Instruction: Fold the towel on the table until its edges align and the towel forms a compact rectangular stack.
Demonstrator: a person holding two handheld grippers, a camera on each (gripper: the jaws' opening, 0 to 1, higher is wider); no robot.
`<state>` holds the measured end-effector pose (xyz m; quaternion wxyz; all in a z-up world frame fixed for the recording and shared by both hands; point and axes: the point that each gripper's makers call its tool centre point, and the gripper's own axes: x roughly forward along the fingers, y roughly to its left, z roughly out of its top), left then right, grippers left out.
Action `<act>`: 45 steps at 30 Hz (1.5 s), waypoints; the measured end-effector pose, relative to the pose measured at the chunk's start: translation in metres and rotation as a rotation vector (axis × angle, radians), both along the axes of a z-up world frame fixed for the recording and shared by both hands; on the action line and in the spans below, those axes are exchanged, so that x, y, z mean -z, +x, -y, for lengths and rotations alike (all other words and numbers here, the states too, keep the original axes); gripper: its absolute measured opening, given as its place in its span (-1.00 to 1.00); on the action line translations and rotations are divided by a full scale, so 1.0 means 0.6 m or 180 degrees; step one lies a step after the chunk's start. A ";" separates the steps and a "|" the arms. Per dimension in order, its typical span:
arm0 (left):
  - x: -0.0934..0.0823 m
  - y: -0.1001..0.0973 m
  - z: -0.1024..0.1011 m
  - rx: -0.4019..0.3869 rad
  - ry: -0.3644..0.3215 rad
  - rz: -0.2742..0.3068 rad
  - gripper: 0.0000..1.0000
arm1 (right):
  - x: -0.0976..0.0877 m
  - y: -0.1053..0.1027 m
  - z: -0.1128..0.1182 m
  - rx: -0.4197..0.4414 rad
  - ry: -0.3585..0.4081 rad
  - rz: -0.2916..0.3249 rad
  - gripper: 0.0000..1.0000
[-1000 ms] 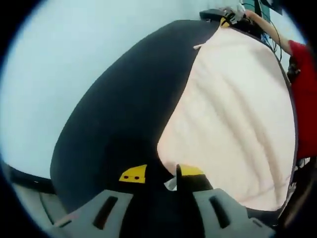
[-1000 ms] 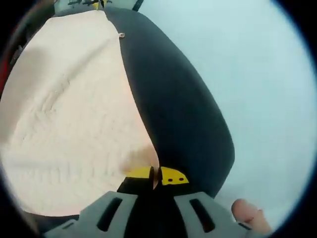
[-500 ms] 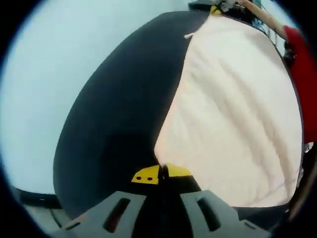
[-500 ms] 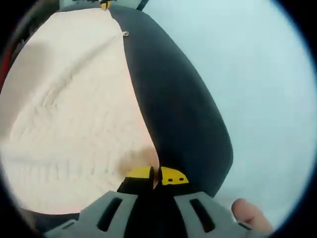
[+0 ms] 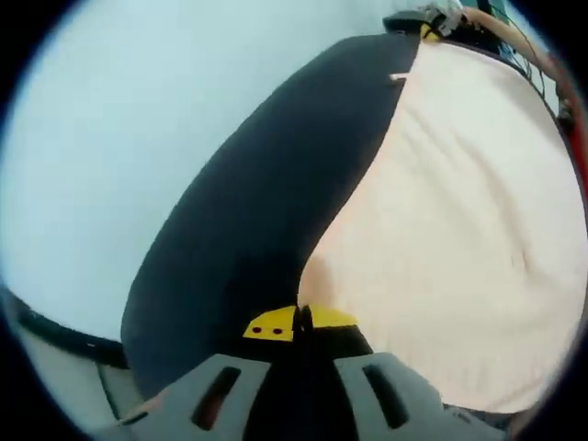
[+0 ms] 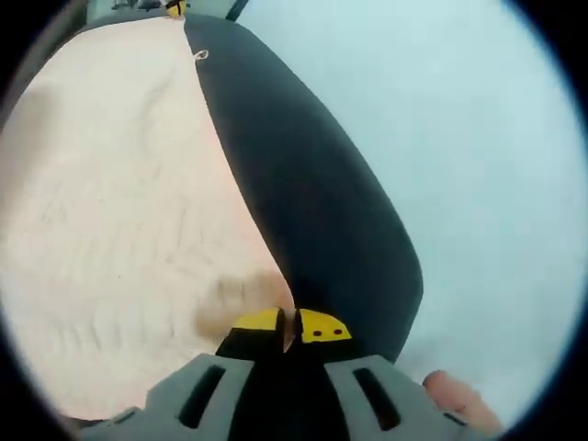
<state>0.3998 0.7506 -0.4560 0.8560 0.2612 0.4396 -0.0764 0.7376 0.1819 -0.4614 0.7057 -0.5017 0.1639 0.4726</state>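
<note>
Simply unmarked towel (image 5: pixel 459 230) between closed jaws

Black tabletop (image 5: pixel 248 230) w/ rounded edge, pale blue-white floor (image 6: pixel 478 165) beyond, even bright light.

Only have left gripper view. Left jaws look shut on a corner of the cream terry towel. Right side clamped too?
Observer: Yes. In the right gripper view the right gripper is shut on a corner of the cream terry towel, over the black table.
Operator: Any hand in the way?
Observer: A fingertip shows beside the gripper body, apart from the towel.
Operator: Towel flat near that corner?
Observer: Shallow ripples and a shadowed patch next to the jaws; no fold visible.
</note>
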 end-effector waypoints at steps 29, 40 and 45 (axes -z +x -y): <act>-0.086 -0.334 0.235 0.0988 0.1143 -0.0019 -0.32 | -0.054 -0.417 0.195 -0.0457 -0.0083 0.0600 -0.86; -0.058 -0.396 0.266 0.0980 0.1321 -0.0329 -0.35 | -0.011 -0.494 0.230 -0.0852 -0.0347 0.0310 -0.84; -0.045 -0.401 0.273 0.0971 0.1328 -0.0326 -0.36 | 0.002 -0.483 0.228 -0.0884 -0.0418 0.0411 -0.84</act>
